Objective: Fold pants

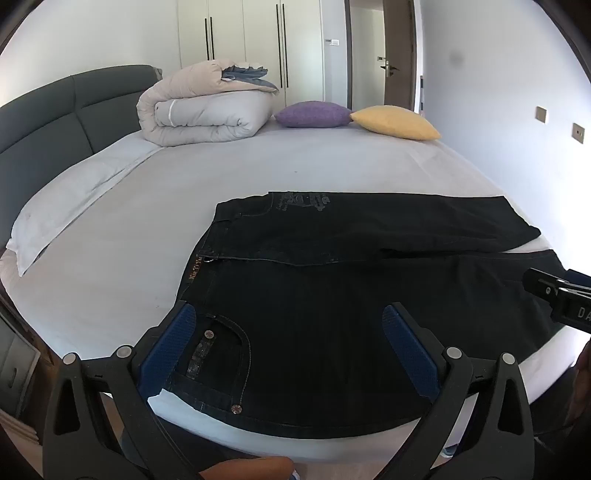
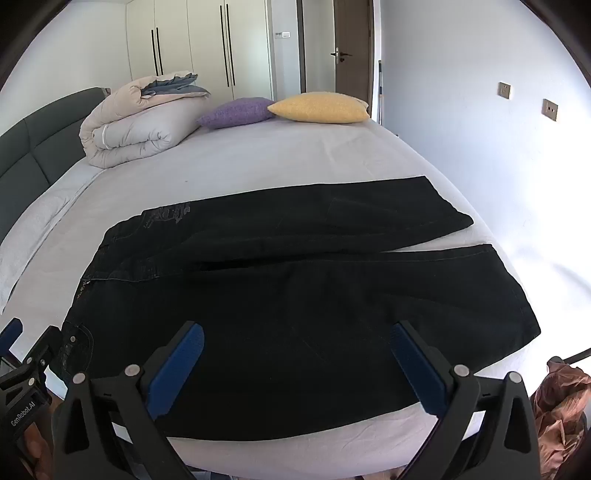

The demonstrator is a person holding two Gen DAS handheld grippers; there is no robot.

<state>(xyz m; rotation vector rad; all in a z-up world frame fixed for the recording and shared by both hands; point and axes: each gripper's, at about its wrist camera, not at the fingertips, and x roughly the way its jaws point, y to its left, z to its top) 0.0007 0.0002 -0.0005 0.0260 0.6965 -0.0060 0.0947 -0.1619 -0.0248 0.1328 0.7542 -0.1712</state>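
Bed point(image 1: 258, 162) with white sheet, wardrobe point(image 1: 243, 33) behind. Pants point(image 1: 332, 280) lie flat at near edge, long axis crosswise, waistband left. Left gripper point(image 1: 288, 317) and right gripper point(image 2: 295, 336) spread wide, empty.

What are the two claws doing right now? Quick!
Left claw: open, holding nothing, over the pants near the waist.
Right claw: open, holding nothing, over the near pant leg.

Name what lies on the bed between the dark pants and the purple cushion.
Nothing: between the dark pants and the purple cushion there is only bare pale sheet, without objects. The right wrist view shows this stretch best.
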